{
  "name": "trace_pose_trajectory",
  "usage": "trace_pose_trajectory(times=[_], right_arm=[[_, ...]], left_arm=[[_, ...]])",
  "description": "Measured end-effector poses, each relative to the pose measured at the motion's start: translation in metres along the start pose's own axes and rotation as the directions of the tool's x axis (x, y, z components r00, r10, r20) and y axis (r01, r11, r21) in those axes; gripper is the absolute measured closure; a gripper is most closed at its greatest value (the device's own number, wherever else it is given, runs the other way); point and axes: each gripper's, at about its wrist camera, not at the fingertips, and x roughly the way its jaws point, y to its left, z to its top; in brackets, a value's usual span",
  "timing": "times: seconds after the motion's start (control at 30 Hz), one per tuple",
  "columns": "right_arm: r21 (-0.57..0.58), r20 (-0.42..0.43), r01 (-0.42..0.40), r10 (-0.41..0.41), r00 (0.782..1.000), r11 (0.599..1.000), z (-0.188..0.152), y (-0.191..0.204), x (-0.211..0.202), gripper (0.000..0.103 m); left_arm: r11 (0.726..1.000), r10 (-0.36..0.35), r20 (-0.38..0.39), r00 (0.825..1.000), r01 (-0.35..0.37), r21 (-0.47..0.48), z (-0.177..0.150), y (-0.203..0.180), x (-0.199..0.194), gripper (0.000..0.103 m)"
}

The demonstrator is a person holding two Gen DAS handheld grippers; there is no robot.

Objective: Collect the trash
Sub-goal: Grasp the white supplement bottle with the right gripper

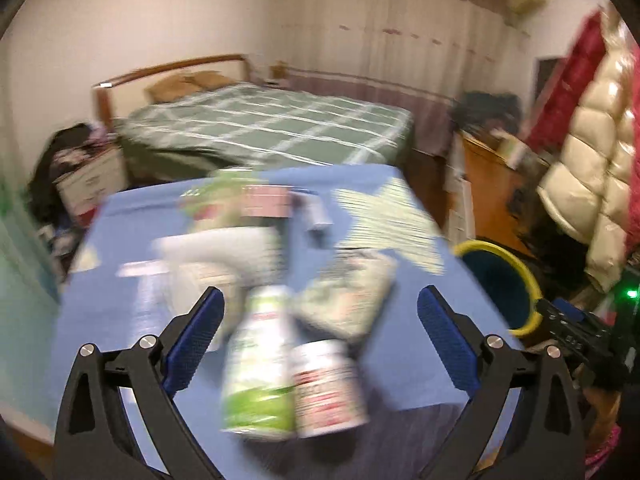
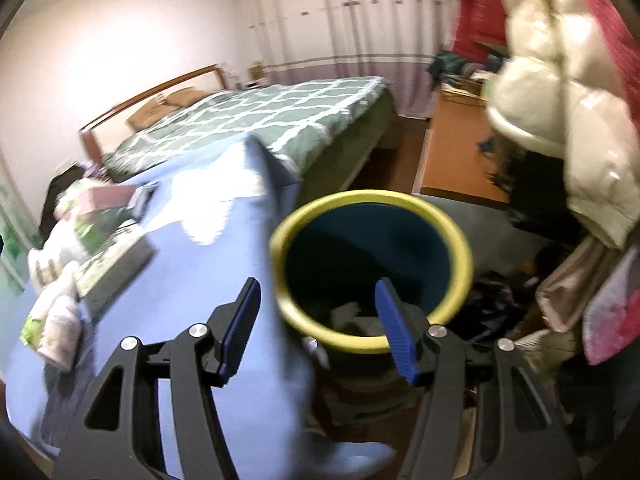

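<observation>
My left gripper [image 1: 320,312] is open above a blue-covered table [image 1: 408,364]. Between its fingers lie a green-and-white bottle [image 1: 260,364] and a red-and-white can [image 1: 326,388], both blurred. Behind them lie a crumpled wrapper [image 1: 352,300], white packaging [image 1: 220,248] and a pink box [image 1: 266,200]. My right gripper [image 2: 318,300] is open and empty over the near rim of a dark bin with a yellow rim [image 2: 464,258], beside the table's corner [image 2: 256,240]. Some white trash [image 2: 352,312] lies inside the bin. The bin also shows in the left wrist view [image 1: 532,280].
A bed with a green checked cover [image 1: 272,128] stands behind the table. A wooden desk [image 2: 452,152] and hanging cream and red quilted coats [image 2: 568,92] are to the right. Clothes lie on the floor by the bin [image 2: 500,304].
</observation>
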Motion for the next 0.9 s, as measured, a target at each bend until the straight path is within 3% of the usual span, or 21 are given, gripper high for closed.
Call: trace_pose_trajectory(times=[0.07, 0.23, 0.4, 0.6, 0.73, 0.9], right_arm=[[-0.03, -0.009, -0.029, 0.029, 1.0, 0.999, 0.001, 0.02, 0.003, 0.046], [-0.106, -0.044, -0.134, 0.13, 0.99, 0.985, 0.001, 0.082, 0.01, 0.046], [-0.17, -0.089, -0.268, 0.256, 0.962, 0.948, -0.006, 0.146, 0.009, 0.046], [-0.231, -0.114, -0.374, 0.357, 0.927, 0.898, -0.032, 0.202, -0.012, 0.046], [-0.281, -0.106, -0.348, 0.332, 0.937, 0.894, -0.045, 0.224, -0.014, 0.046], [-0.268, -0.162, -0.362, 0.329, 0.93, 0.893, -0.057, 0.236, 0.0, 0.046]], left_arm=[[0.998, 0.054, 0.021, 0.998, -0.053, -0.031, -0.009, 0.03, -0.015, 0.007], [0.985, 0.115, 0.04, 0.993, -0.109, -0.131, -0.026, 0.093, -0.038, 0.007], [0.976, 0.153, 0.035, 0.988, -0.145, -0.161, -0.041, 0.124, -0.042, 0.007], [0.971, 0.162, 0.023, 0.986, -0.155, -0.183, -0.055, 0.132, -0.042, 0.007], [0.972, 0.15, 0.013, 0.989, -0.145, -0.187, -0.059, 0.133, -0.037, 0.007], [0.975, 0.14, 0.005, 0.99, -0.137, -0.176, -0.062, 0.128, -0.033, 0.007]])
